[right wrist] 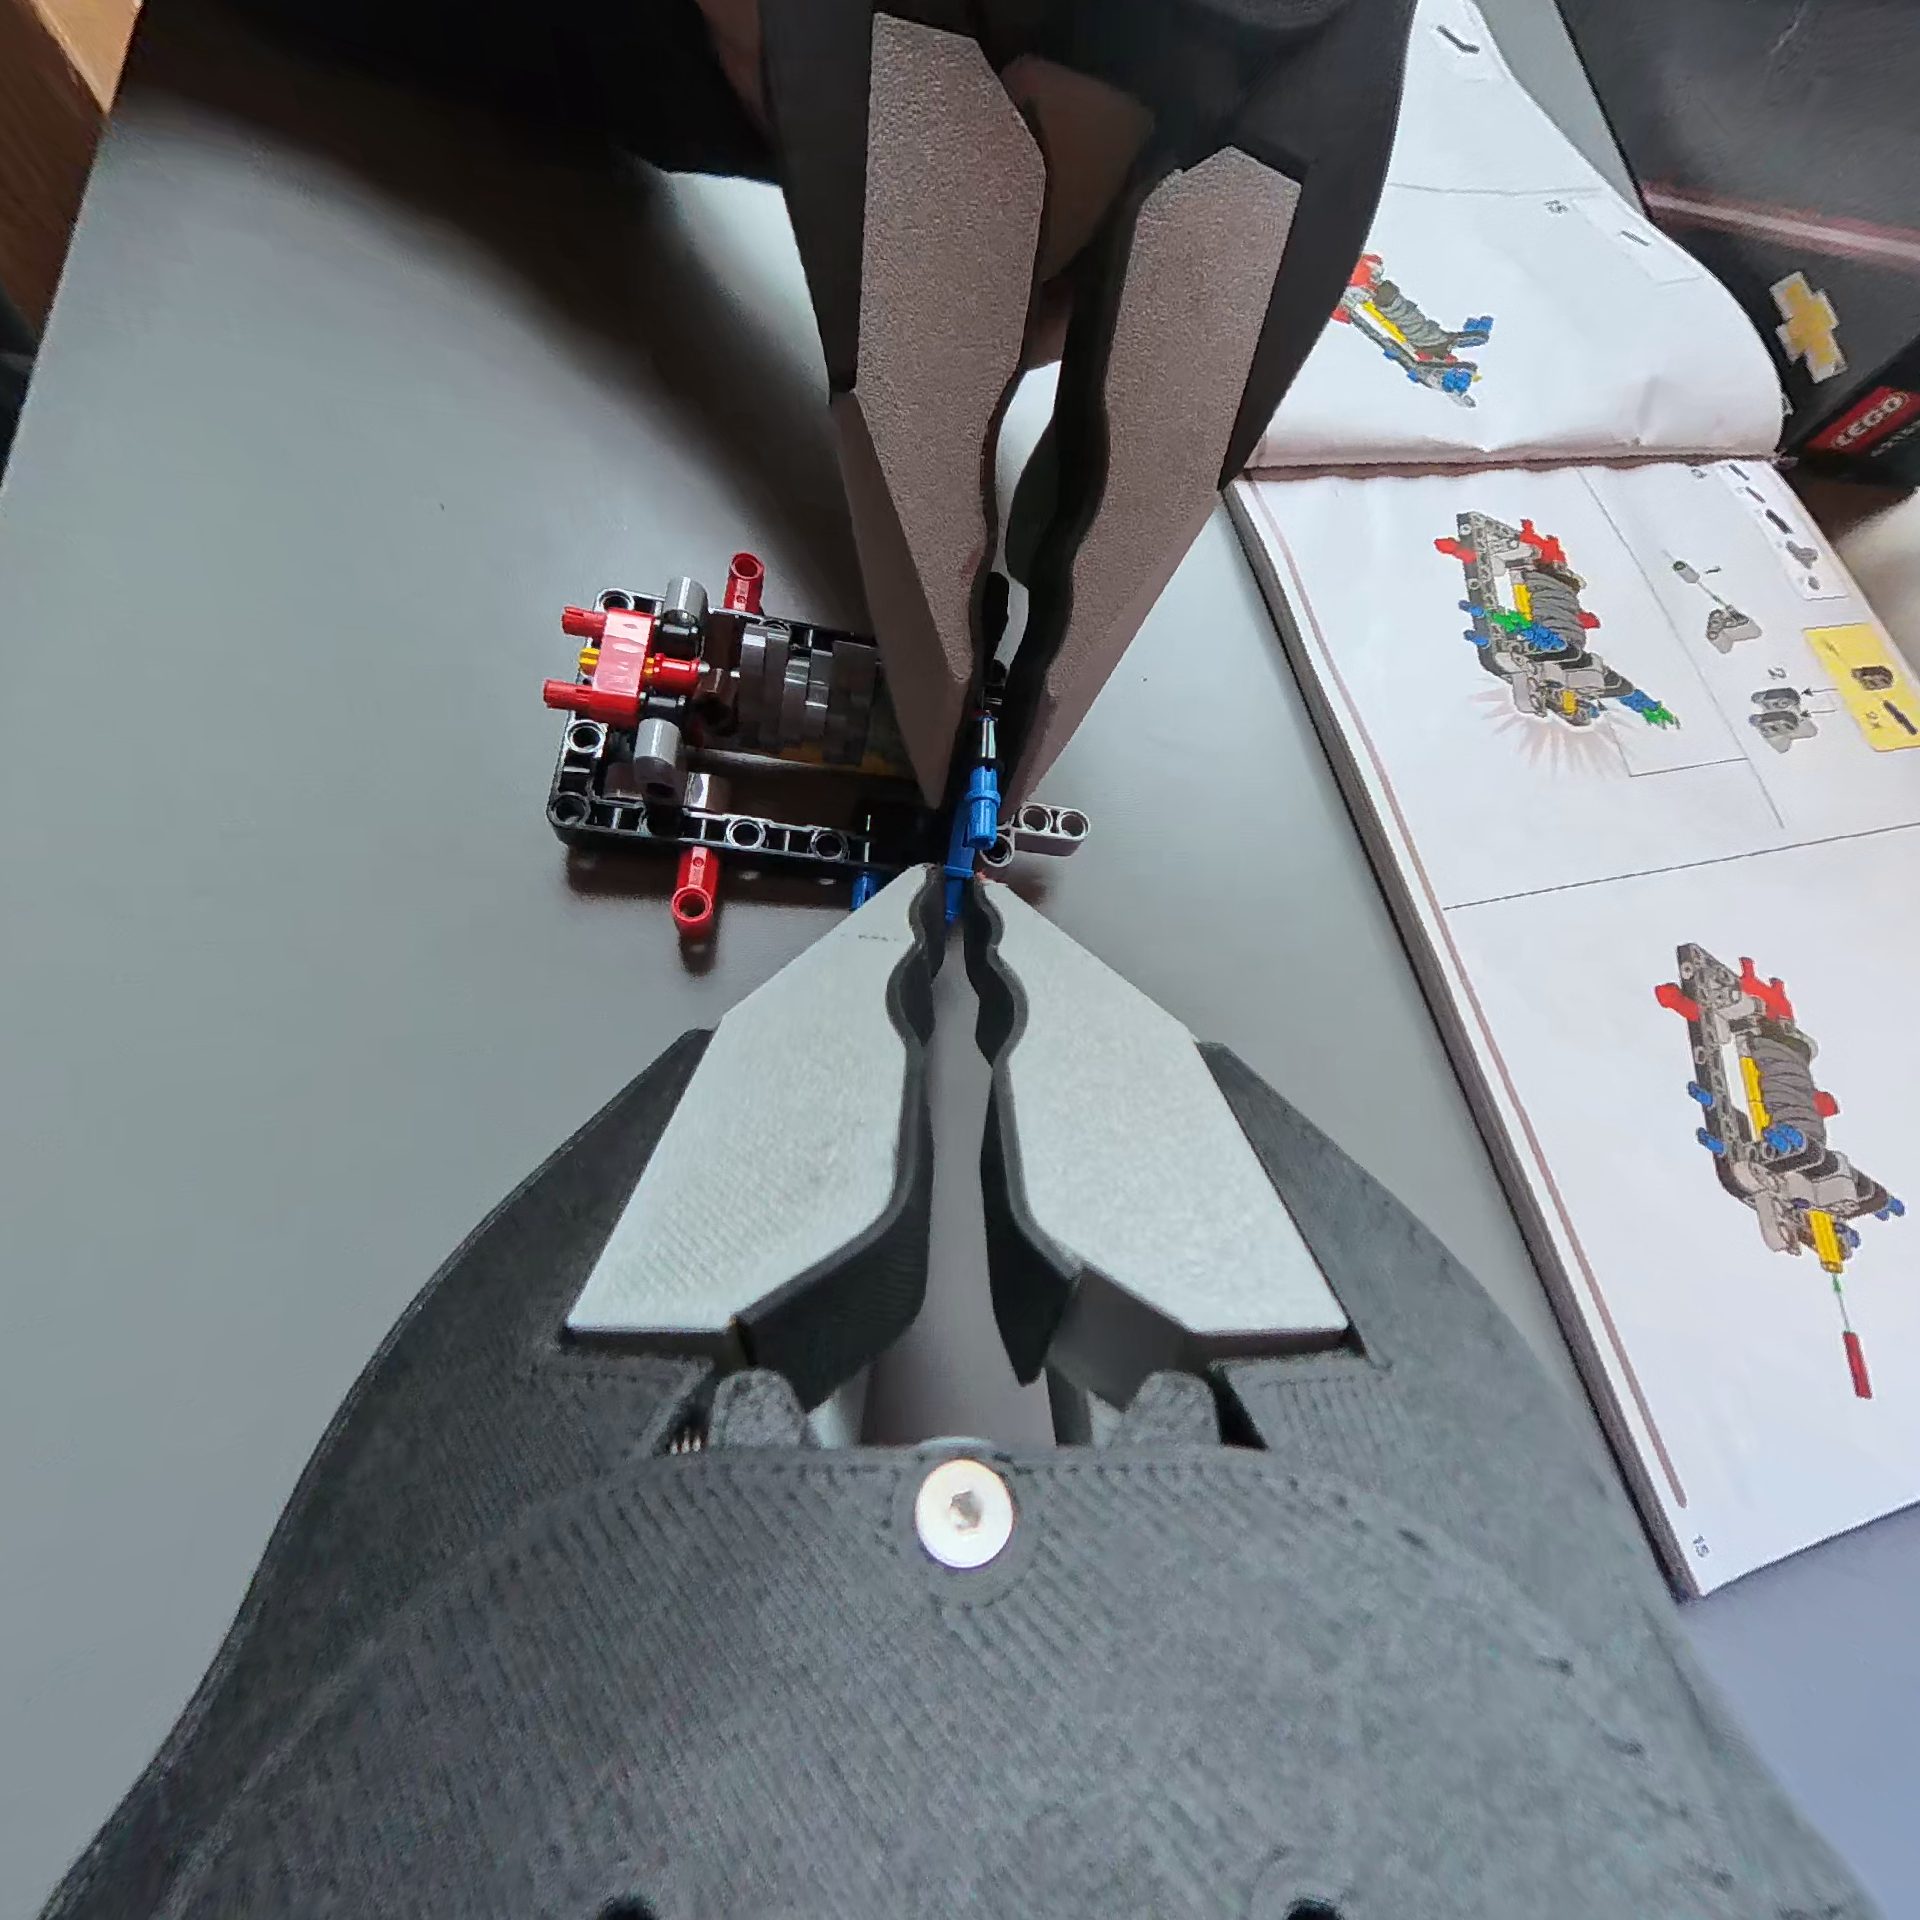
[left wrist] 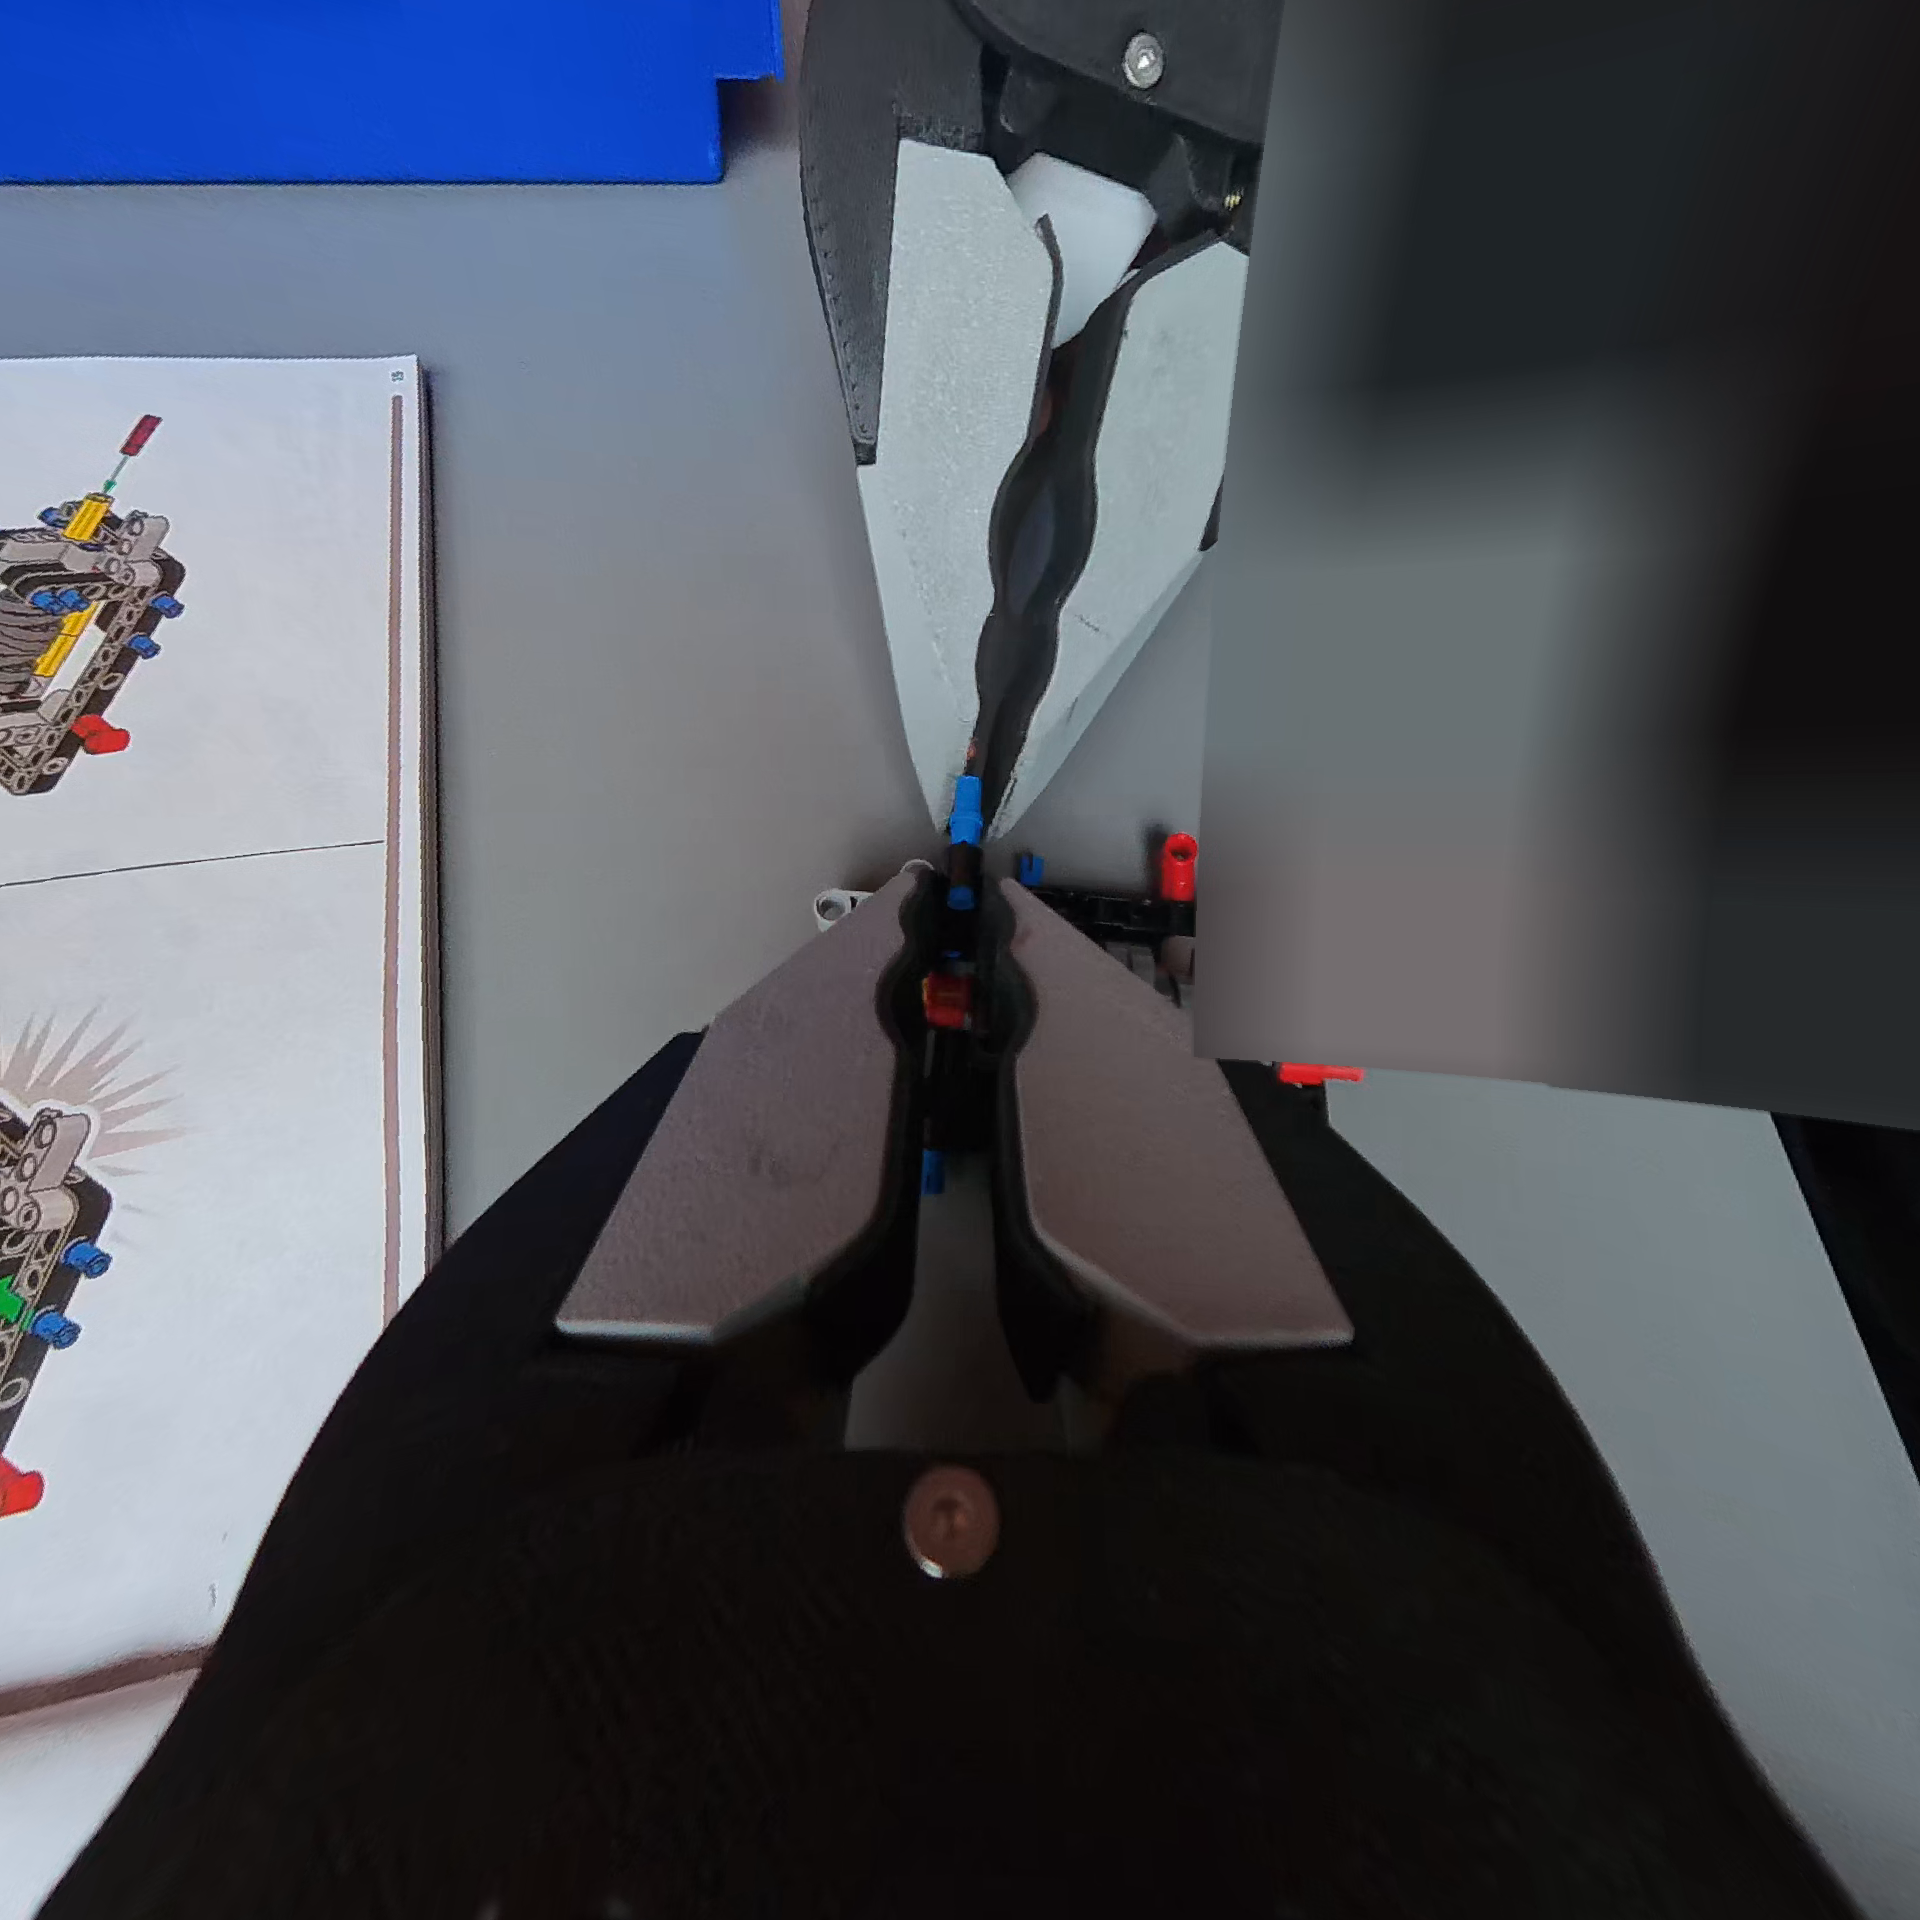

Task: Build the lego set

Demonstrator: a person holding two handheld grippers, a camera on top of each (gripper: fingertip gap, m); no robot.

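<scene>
Seen from the right wrist view, left to right. At 10 o'clock from centre, resting flat on the smooth grey counter [right wrist: 312,520]: one half-built model [right wrist: 727,727], a rectangular black frame of holed plastic beams with stacked dark grey gears inside, two round grey bushes and several red pegs jutting out.

At centre, two grippers meeting tip to tip, each with two wedge-shaped grey fingers lined with wavy black rubber. Coming down from 12 o'clock, the left gripper [left wrist: 961,883], clenched on one small black piece [right wrist: 987,743]. Rising from 6 o'clock, the right gripper [right wrist: 951,888], clamped on one slim blue pin [right wrist: 977,816], held just above the frame's near corner and in line with the black piece.

Just past the tips at 3 o'clock, one short pale grey beam [right wrist: 1049,824] with round holes.

Further toward 3 o'clock, one open paper booklet [right wrist: 1558,883], two pages showing, printed with coloured build drawings.

At 1 o'clock, one glossy black cardboard box [right wrist: 1818,208].
</scene>
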